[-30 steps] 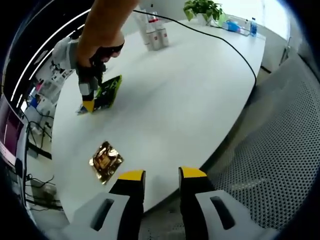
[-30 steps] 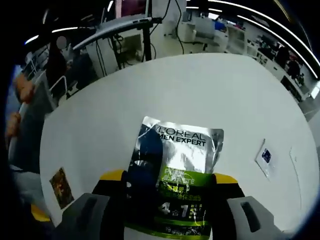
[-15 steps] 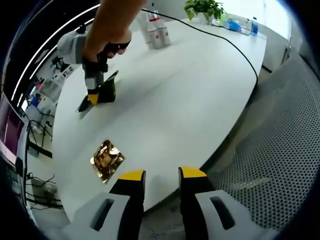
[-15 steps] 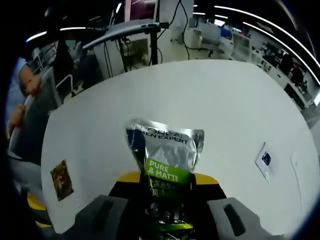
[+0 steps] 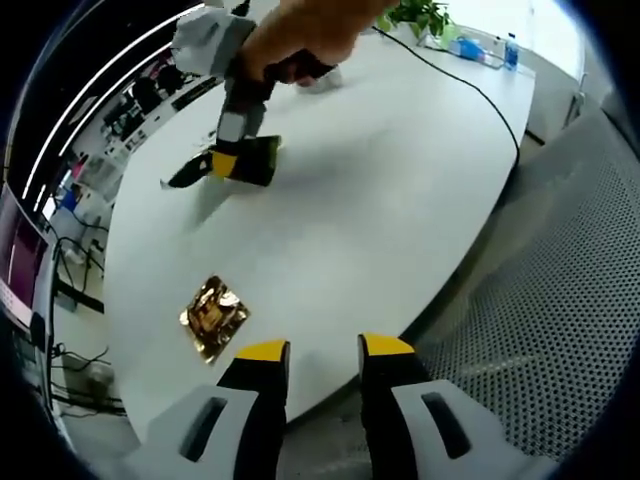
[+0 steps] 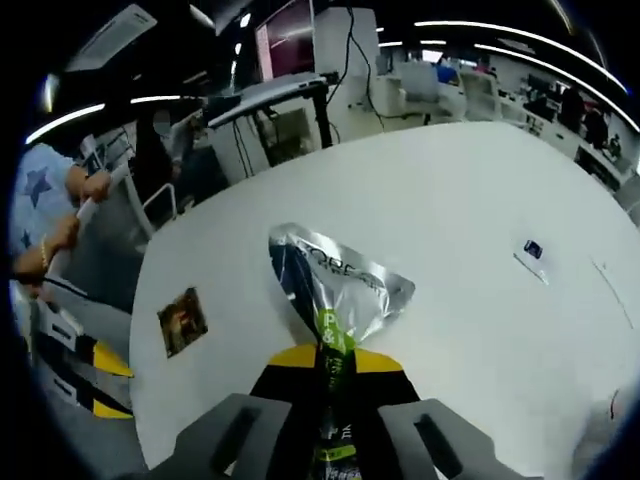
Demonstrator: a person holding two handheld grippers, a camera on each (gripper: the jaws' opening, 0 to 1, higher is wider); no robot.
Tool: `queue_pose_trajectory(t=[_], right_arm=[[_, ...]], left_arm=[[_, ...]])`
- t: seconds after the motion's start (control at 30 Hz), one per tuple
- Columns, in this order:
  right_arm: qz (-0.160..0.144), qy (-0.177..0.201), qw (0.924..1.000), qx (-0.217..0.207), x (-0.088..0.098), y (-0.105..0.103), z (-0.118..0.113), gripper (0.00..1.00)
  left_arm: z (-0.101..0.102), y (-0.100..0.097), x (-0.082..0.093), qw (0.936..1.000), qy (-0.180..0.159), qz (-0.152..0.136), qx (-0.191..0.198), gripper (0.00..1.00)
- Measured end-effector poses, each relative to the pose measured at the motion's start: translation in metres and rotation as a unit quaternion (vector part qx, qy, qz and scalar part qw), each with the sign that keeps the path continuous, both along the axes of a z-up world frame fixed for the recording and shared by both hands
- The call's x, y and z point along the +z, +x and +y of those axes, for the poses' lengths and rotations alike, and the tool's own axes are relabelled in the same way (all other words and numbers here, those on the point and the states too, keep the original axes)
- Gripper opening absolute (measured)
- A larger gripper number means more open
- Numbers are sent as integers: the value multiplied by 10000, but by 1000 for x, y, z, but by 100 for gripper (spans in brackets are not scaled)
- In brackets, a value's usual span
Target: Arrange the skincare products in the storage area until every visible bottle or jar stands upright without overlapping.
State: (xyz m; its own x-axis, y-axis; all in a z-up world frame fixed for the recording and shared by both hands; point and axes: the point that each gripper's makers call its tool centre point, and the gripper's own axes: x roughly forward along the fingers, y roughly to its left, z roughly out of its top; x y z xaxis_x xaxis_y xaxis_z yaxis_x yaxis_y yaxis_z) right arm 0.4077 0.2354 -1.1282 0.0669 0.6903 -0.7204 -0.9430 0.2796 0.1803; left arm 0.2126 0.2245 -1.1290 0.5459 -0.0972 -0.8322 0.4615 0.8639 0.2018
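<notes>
Your right gripper (image 6: 328,365) pinches only the pouch (image 6: 335,290) bottom edge, so it may flop or slip free over the table (image 6: 470,200); left gripper (image 5: 325,350) idles, jaws apart, holding nothing.

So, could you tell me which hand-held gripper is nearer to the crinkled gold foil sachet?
Left hand-held gripper: gold foil sachet lies just beyond its jaws. Right hand-held gripper is farther up the table.

The white desk (image 5: 380,200) is carrying a gold sachet (image 5: 212,318) lying flat just beyond the left tongs (image 5: 324,350), with a cable (image 5: 470,90) trailing across farther off.
</notes>
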Motion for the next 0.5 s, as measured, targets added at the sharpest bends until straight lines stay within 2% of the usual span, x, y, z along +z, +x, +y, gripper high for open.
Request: queue_pose_trajectory(t=[0.1, 0.17, 0.2, 0.23, 0.33, 0.37, 0.4, 0.47, 0.5], right_arm=[[78, 251, 9997, 3, 9, -33, -25, 3], [331, 582, 9977, -78, 17, -58, -35, 3], [327, 552, 9979, -75, 17, -66, -42, 3], [355, 611, 9975, -1, 18, -80, -50, 3], [569, 1047, 9928, -149, 33, -111, -61, 3], [551, 1077, 9927, -5, 36, -121, -66, 3], [456, 1131, 9925, 14, 40, -129, -71, 3], [483, 1233, 9912, 13, 46, -141, -78, 3], [434, 1303, 9905, 86, 50, -147, -80, 3]], left_arm=[[-3, 0, 0, 10000, -65, 2, -16, 23], [-4, -1, 0, 9999, -88, 24, -42, 21], [-4, -2, 1, 10000, -82, 26, -43, 21], [-5, 0, 3, 9999, -112, -48, -23, 22], [-7, 3, 6, 9997, -178, -160, -39, 22], [-7, 3, 6, 9997, -180, -144, -34, 23], [-9, 3, 8, 9996, -244, -157, 6, 24], [-12, 7, 13, 9988, -352, -334, -27, 24], [-12, 7, 14, 9987, -407, -306, 2, 24]])
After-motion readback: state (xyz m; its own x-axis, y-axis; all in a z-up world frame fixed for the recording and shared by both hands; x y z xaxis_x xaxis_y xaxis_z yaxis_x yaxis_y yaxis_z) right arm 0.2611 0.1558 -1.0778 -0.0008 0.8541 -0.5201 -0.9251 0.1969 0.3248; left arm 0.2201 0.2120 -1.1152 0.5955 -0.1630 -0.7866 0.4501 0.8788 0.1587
